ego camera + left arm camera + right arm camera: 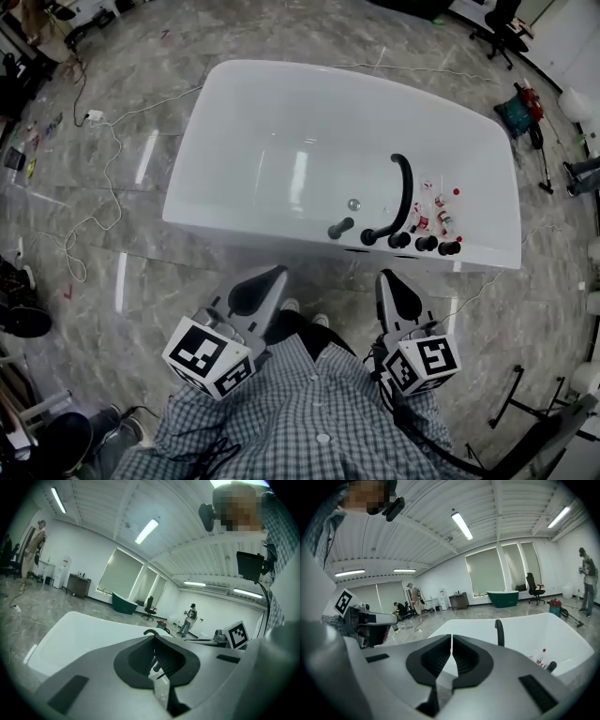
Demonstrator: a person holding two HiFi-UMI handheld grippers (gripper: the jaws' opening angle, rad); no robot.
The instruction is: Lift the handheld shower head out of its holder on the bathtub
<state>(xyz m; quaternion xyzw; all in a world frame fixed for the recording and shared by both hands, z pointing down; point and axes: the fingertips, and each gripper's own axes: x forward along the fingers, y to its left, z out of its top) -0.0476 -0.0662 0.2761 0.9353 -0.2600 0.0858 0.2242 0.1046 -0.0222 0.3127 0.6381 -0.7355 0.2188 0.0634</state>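
A white bathtub (281,112) stands on the marble floor in front of me. On its near rim a short black handheld shower head (340,228) rests tilted in its holder. To its right rise a black arched spout (404,187) and three black knobs (426,244). My left gripper (277,273) and right gripper (385,277) hover side by side just short of the rim, both shut and holding nothing. The left gripper view shows its jaws (151,637) meeting, with the tub (79,630) beyond. The right gripper view shows its jaws (451,639) together before the spout (500,632).
Several small bottles (437,211) stand on the rim by the spout, and show again (541,657) in the right gripper view. A white cable (94,225) snakes over the floor left of the tub. A metal stand (525,394) is at lower right. People stand far off.
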